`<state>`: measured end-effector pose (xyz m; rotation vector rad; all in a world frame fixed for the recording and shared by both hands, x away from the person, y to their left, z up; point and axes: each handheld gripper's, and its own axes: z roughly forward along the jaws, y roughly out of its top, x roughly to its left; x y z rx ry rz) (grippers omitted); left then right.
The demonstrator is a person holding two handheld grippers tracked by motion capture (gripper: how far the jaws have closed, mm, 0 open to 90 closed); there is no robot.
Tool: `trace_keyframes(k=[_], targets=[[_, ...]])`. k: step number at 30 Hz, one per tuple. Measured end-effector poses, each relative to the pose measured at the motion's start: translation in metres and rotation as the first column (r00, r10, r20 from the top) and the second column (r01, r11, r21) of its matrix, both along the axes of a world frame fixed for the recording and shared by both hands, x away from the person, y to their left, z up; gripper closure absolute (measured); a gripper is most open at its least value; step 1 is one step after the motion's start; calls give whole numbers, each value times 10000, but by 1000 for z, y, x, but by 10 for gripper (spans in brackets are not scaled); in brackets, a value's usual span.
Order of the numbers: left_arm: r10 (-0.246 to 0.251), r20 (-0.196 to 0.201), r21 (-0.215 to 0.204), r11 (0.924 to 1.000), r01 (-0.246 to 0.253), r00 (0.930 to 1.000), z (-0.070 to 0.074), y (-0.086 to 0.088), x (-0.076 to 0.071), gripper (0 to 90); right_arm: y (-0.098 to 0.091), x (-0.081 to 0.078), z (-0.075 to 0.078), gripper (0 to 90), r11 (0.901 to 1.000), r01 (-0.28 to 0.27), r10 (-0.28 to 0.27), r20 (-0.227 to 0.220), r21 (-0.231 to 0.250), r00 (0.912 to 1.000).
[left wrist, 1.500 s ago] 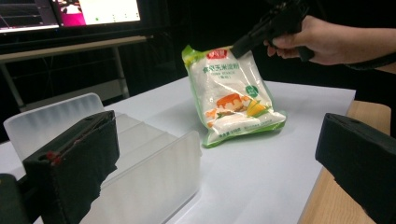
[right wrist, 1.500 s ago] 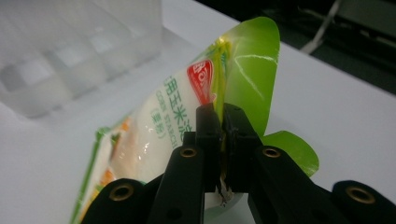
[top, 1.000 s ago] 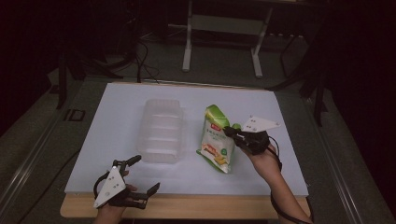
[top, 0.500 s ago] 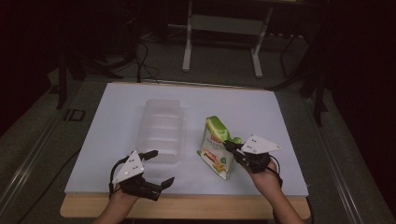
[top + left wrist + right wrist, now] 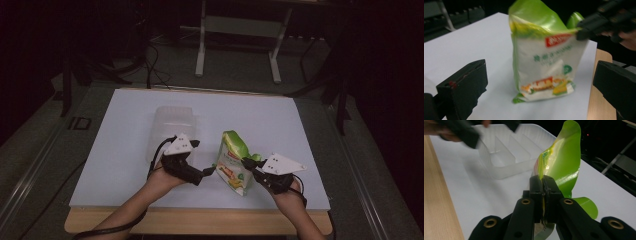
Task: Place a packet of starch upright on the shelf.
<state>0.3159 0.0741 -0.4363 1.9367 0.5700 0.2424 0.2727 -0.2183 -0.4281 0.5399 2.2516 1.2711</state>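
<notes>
A green and white snack bag (image 5: 233,161) stands upright on the white table top (image 5: 115,150), near the front and right of centre. My right gripper (image 5: 248,164) is shut on the bag's upper right edge; in the right gripper view the jaws (image 5: 543,187) pinch the green film (image 5: 564,162). My left gripper (image 5: 204,159) is open just left of the bag. In the left gripper view the bag (image 5: 544,55) stands ahead of its two spread jaws, not touching them, and the right gripper (image 5: 586,30) holds its top corner.
A clear plastic tray (image 5: 170,125) with several compartments lies behind the left hand, also in the right gripper view (image 5: 506,152). The table's wooden front edge (image 5: 200,220) runs close under both forearms. Dark floor and a metal stand (image 5: 235,30) lie beyond the table.
My left gripper has moved from the front left edge forward and right, up to the bag. The right gripper has drawn the bag slightly nearer the front edge, still holding it.
</notes>
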Motion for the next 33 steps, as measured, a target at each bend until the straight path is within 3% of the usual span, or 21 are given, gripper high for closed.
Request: trace_keyframes(k=[3,5,7,9,13,14,15,19,22,23,25,33], targets=[[-155,-466,153,9998,163,9988,-1,-12,19,0,1,0,0,875,10000,2,-2,66,11,10000],[-234,-596,480,9985,263,9979,-4,-20,30,0,1,0,-1,875,10000,-3,3,75,20,10000],[-231,-990,731,9969,304,9948,-8,-29,40,0,0,0,-1,875,10000,10,-10,110,1,9999],[-404,-1137,671,9966,482,9927,-6,-36,45,0,0,0,-1,875,10000,-17,17,111,7,9999],[-829,-1195,1652,9810,1021,9894,-3,-50,51,0,0,-1,-1,875,9999,-115,117,205,-94,9997],[-829,-1195,1652,9810,1021,9894,-3,-50,51,0,0,-1,-1,875,9999,-115,117,205,-94,9997],[-1105,-1471,1826,9736,1368,9829,-5,-54,56,0,0,-1,-1,875,9999,-141,143,204,-84,9997],[-1534,-1451,1905,9651,1797,9775,-7,-62,59,11,1,-1,-1,875,9997,-256,256,220,-20,9994],[-1954,-1244,1921,9571,2169,9728,-8,-65,58,87,2,-2,-1,875,9996,-271,273,273,-79,9993],[-2086,-1283,1805,9564,2296,9696,-8,-66,57,147,1,-2,-2,875,9997,-245,247,295,-94,9993],[-2106,-1132,1842,9559,2287,9710,-9,-68,55,225,0,0,-2,876,9998,-216,216,226,-15,9995],[-2486,-894,1865,9470,2614,9645,-11,-70,52,626,-2,3,-6,876,10000,24,-25,17,14,10000]])
